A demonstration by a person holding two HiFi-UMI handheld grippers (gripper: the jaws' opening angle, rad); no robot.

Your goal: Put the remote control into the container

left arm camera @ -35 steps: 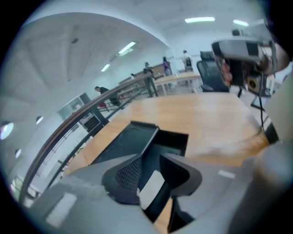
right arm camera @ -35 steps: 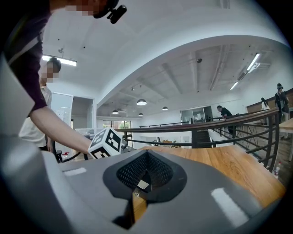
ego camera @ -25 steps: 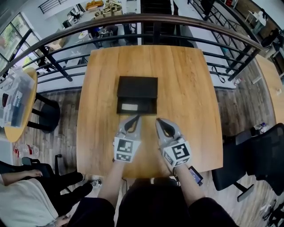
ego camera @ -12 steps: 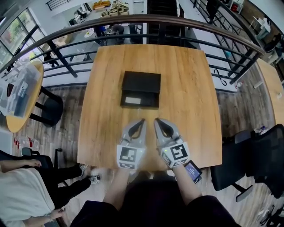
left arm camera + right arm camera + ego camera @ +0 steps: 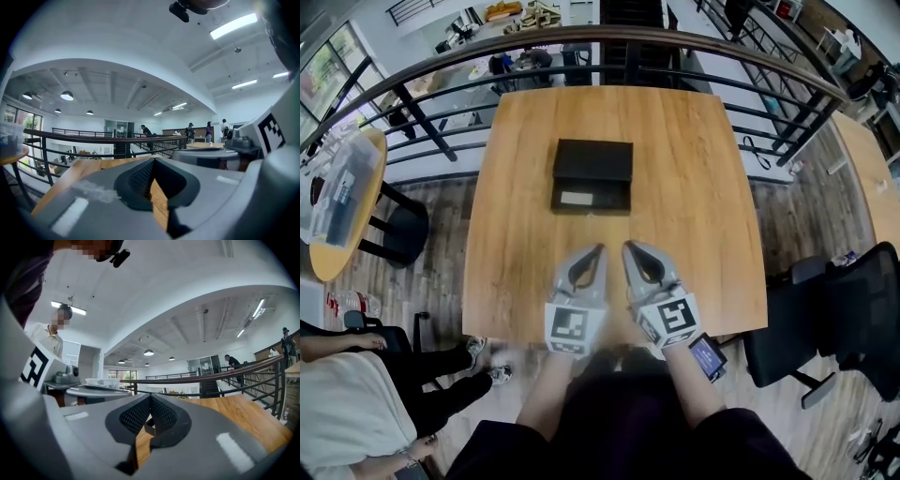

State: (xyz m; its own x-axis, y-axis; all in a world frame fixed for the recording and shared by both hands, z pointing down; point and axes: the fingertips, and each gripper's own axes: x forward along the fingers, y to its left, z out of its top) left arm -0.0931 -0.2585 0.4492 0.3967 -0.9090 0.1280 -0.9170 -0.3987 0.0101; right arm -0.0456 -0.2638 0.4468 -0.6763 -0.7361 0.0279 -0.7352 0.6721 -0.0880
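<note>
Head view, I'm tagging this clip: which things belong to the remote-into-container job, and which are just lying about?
Job:
- black container
- pale thing inside it, probably the remote control
- left gripper and right gripper, jaws shut, empty

Lying about:
- clear bin on the round side table
- office chair
- railing

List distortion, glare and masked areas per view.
Head view: fisheye bows the dark metal railing and the square wooden table; light is even. Left gripper view: black corners, a bright ceiling strip light glares. Right gripper view: black corners, mosaic patches over faces.
</note>
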